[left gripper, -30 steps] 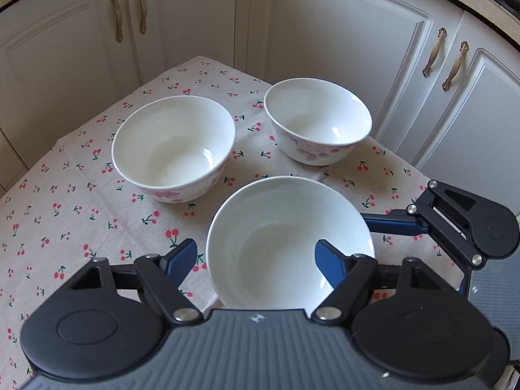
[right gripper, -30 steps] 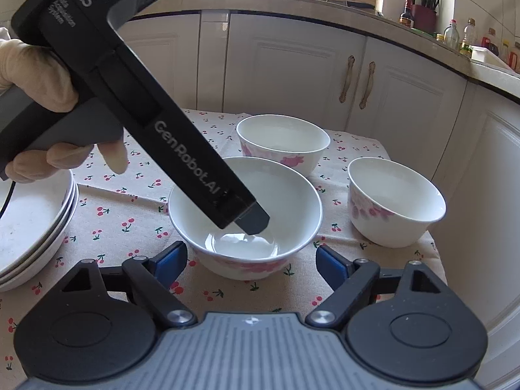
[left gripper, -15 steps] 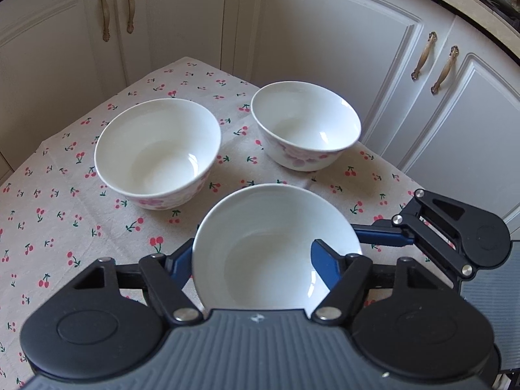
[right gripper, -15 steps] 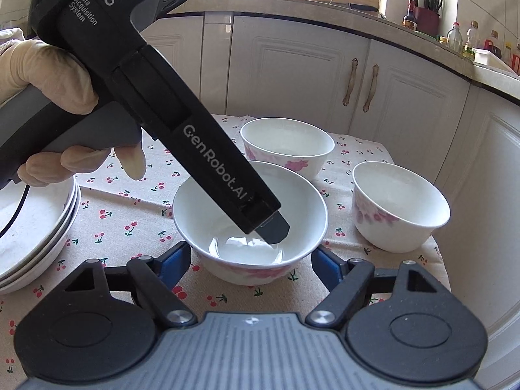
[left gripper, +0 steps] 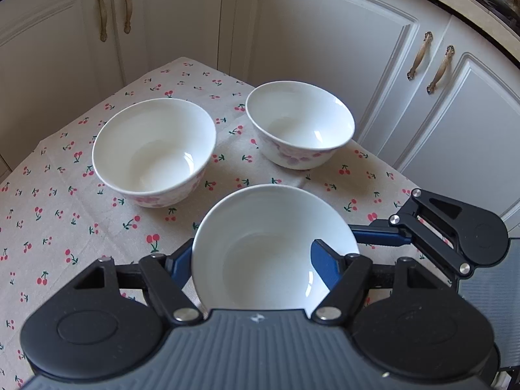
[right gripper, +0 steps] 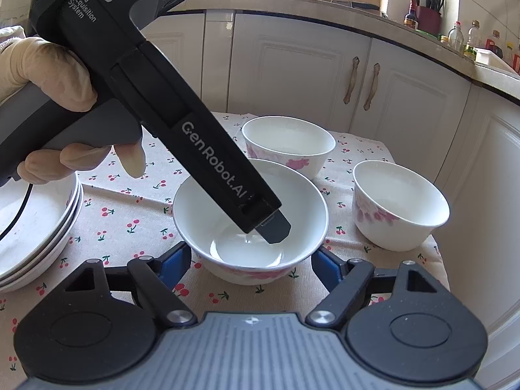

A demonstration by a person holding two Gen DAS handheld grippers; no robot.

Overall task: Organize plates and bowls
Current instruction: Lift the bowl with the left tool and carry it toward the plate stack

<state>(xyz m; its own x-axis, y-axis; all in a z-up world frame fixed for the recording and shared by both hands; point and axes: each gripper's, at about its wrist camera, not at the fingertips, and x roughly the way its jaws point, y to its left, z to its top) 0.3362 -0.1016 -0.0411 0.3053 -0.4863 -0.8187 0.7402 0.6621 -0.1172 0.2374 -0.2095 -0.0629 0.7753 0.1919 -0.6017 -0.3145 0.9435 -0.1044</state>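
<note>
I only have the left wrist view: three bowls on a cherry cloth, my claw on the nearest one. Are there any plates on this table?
Observer: Yes. The right wrist view shows a stack of plates at the left of the tablecloth, apart from the bowls.
Operator: Is the nearest bowl off the cloth yet?
Observer: It appears not. The nearest bowl looks seated on the cloth, with one finger of the left claw dipped inside it.
Operator: Where is the right claw?
Observer: The right claw has a finger low on each side of that bowl. I cannot tell whether they touch it.
</note>
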